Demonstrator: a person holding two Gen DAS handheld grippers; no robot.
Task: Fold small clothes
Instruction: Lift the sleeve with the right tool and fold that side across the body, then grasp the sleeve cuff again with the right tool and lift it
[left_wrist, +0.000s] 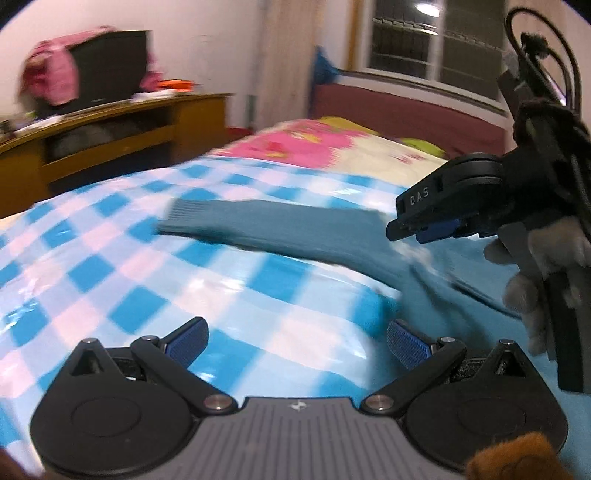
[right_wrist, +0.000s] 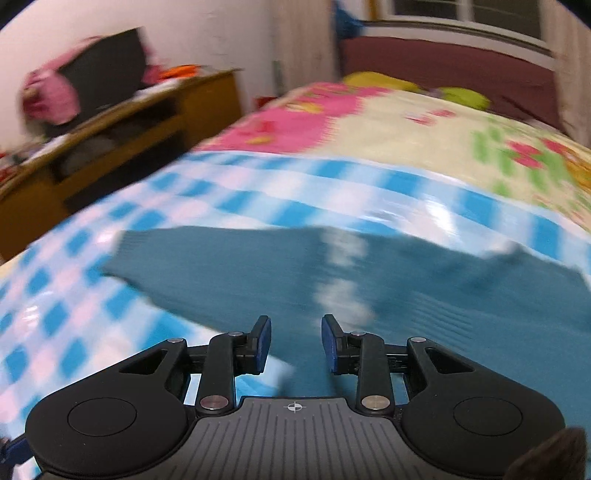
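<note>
White wall (left_wrist: 207, 44), wooden cabinet (left_wrist: 110, 136), window (left_wrist: 436, 40) behind a maroon headboard (left_wrist: 406, 114).

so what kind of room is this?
Most likely a home bedroom: a bed with a floral quilt and dark red headboard, a wooden cabinet alongside, and a teal sweater laid out for folding.

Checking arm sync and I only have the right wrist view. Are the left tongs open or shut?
Observer: The left tongs are wide open and hold nothing.
Operator: Over the garment?
Observer: No, mostly over the blue-and-white checked plastic sheet. The teal knitted sweater lies ahead and to their right.
Operator: How do mine look from outside?
Observer: The right tongs sit where the sleeve joins the body. It is too blurred to tell whether they touch it.
</note>
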